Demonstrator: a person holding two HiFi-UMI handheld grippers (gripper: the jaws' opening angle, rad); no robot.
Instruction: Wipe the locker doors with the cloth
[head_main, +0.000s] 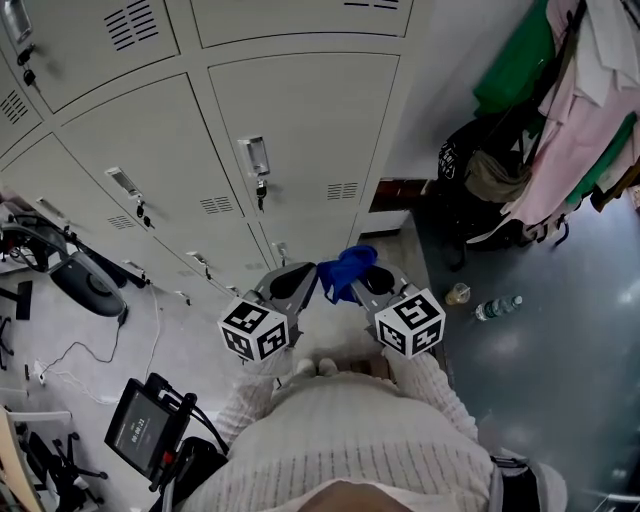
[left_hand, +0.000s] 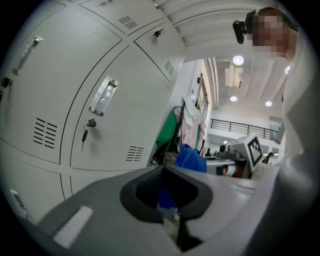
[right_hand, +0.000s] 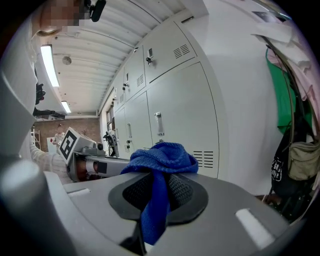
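Reading the head view from its left edge, you have a stand with a small screen (head_main: 140, 432) at the lower left, well apart from the job. Above it the grey locker doors (head_main: 300, 120) fill the upper left and centre of the frame. Each has a handle with a key below it, and the nearest handle (head_main: 255, 156) sits just above your grippers in the picture.

Your left gripper (head_main: 298, 278) is low at centre. Seen in its own view, this left gripper (left_hand: 164, 171) has its jaws pressed together and carries nothing. The blue behind its tips is the cloth (left_hand: 190, 159) in your other tool.

Just right of it, that cloth (head_main: 346, 268) is pinched in your right gripper (head_main: 366, 284). In the right gripper view, the jaws are clenched on a fold. The cloth (right_hand: 162, 155) bunches above the pads and a tail hangs down between them.

Farther right, hanging clothes (head_main: 580, 110) fill the upper right corner, and a bottle (head_main: 497, 307) lies on the dark floor.

I judge you are at the approach. The cloth is in hand but touches no door, so wiping has not begun. Next you would need to:
- carry the right gripper forward until the bunched part presses on a door panel
- sweep across the panel, steering round the handle and the dangling key so the cloth does not snag
- keep the left gripper out of the sweep
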